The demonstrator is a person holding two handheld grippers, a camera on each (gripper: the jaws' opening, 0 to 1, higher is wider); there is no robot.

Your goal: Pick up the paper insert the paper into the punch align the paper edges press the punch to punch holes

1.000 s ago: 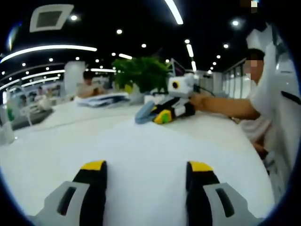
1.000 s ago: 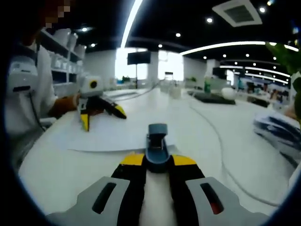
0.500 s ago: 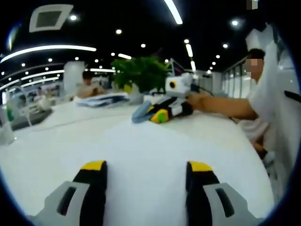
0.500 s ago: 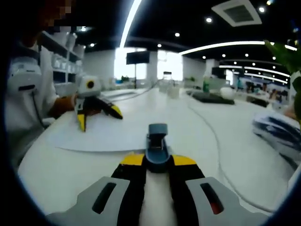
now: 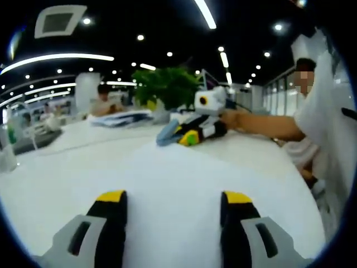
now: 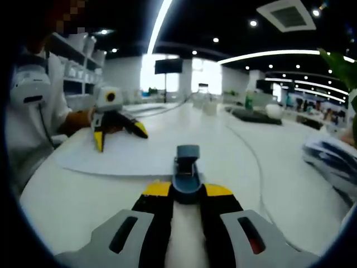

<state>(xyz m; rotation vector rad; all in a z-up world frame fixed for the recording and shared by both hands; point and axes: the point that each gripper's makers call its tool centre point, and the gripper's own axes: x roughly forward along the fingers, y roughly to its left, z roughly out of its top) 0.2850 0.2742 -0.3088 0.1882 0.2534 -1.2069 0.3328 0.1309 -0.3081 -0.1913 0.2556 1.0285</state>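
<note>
Item 1. My right claw [image 6: 187, 192]: black jaws with yellow tips, clamped on either side of the small blue-grey metal hole punch [image 6: 186, 167]; in the left gripper view the same claw [image 5: 196, 133] lies far across the table with the punch [image 5: 167, 133] projecting from it

Item 2. My left claw [image 5: 174, 201]: jaws set wide, nothing between them, poised over the paper; in the right gripper view it [image 6: 116, 131] sits at the sheet's far-left part with its tips down at the surface, contact too small to confirm

Item 3. Large white sheet of paper [image 6: 128, 157], flat on the white tabletop [image 6: 72, 206]; its near edge lies just at the mouth of the punch. Whether the edge is already in the slot I cannot tell; in the left gripper view the sheet [image 5: 167, 178] spreads under my open jaws

Item 4. Surroundings: green leafy potted plant [image 5: 167, 85] behind the punch, stack of papers [image 5: 120, 117] beside it, thin cable [image 6: 254, 173] running across the table

Risks, as judged: the sheet may skew or buckle when the punch is pushed on, since my left jaws pin it loosely if at all; the punch may twist in my right grip when pressed, as I hold it by the sides only; holes would then land off-line

Markings: no brand, label or writing legible
</note>
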